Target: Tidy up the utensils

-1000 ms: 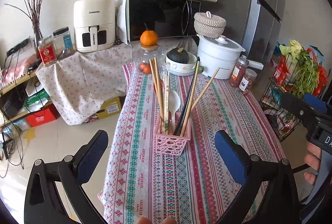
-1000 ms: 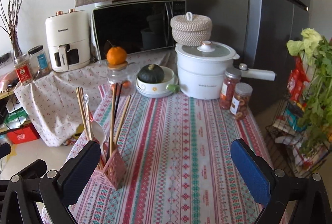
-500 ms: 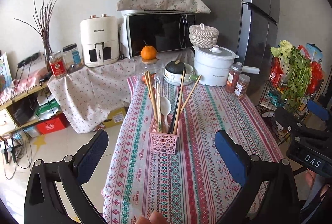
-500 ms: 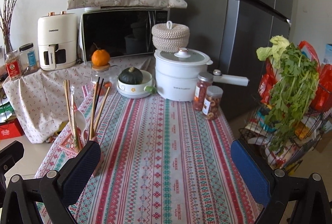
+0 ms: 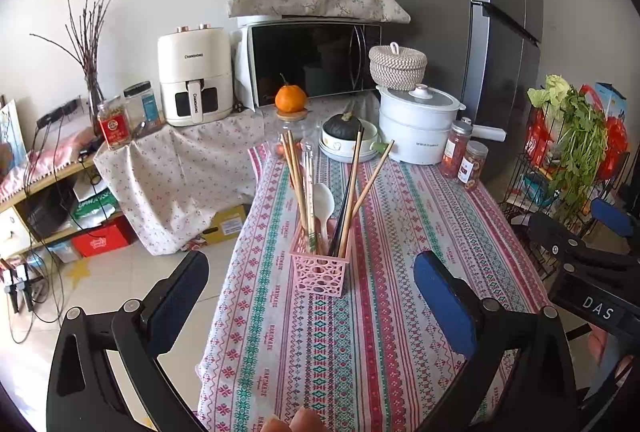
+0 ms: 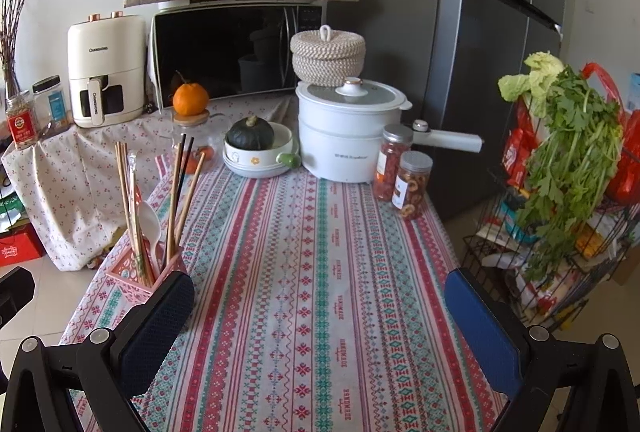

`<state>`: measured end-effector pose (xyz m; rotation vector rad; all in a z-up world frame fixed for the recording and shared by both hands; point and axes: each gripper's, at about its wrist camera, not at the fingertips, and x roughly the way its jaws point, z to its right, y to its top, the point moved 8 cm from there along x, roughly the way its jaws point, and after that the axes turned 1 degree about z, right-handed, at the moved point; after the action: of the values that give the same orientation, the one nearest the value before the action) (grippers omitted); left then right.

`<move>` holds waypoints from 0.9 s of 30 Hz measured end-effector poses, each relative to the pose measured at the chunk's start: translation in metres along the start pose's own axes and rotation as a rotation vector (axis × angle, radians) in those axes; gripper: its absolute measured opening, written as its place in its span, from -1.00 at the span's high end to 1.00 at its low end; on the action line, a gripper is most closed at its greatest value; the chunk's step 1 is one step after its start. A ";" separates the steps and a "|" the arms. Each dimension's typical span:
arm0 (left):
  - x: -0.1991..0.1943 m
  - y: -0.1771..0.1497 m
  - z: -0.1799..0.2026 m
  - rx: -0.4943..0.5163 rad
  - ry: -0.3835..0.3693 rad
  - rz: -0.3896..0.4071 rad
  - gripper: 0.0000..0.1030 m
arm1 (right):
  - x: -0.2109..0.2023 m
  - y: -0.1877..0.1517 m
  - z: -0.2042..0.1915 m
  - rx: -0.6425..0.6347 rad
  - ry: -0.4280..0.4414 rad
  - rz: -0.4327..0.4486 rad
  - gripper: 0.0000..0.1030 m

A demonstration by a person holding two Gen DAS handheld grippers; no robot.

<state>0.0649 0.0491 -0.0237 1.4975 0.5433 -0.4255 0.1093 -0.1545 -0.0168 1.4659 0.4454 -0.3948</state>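
Both grippers held above the near end of the table, nothing in either. Left gripper (image 5: 312, 296) has its 2 blue-padded fingers spread wide, empty gap between them; right gripper (image 6: 320, 312) likewise spread wide and empty. Pink basket (image 5: 320, 270), perforated plastic, stands upright on the striped tablecloth (image 5: 400, 272) near the table's left edge, seen through the gap of the left gripper and ahead of it, not touched. In the right wrist view the same pink basket (image 6: 138, 274) sits just beyond the left finger of the right gripper, partly covered by that pad. Basket holds the utensils standing on end: wooden chopsticks (image 5: 296, 184) leaning left, more chopsticks leaning right with at least 1 dark one (image 5: 352, 188), and a white spoon (image 5: 325, 198) bowl-up among them. Exact chopstick count not readable. Far end of the table: white electric pot (image 6: 344, 136) with lid, a woven lidded basket (image 6: 327, 56) behind it, a bowl with a dark green squash (image 6: 251, 134), 2 snack jars (image 6: 404, 172) just right of the pot, a glass jar with an orange (image 6: 190, 98) on its lid. Behind: microwave (image 6: 236, 48) under a floral cloth, white air fryer (image 6: 105, 68), grey fridge (image 6: 480, 32). Wire rack with leafy greens (image 6: 568, 152) stands right of the table. The right gripper's body also shows at the right edge of the left wrist view.
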 end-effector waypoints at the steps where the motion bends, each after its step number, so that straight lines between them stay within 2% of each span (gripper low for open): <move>1: 0.000 0.000 0.000 -0.001 -0.002 0.000 -1.00 | 0.000 0.000 0.000 0.000 0.001 0.000 -1.00; 27: -0.012 0.001 0.001 -0.017 0.014 0.020 -1.00 | -0.001 0.001 -0.001 0.004 -0.005 0.005 -1.00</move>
<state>0.0552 0.0470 -0.0160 1.4895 0.5413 -0.3948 0.1089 -0.1535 -0.0160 1.4693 0.4371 -0.3949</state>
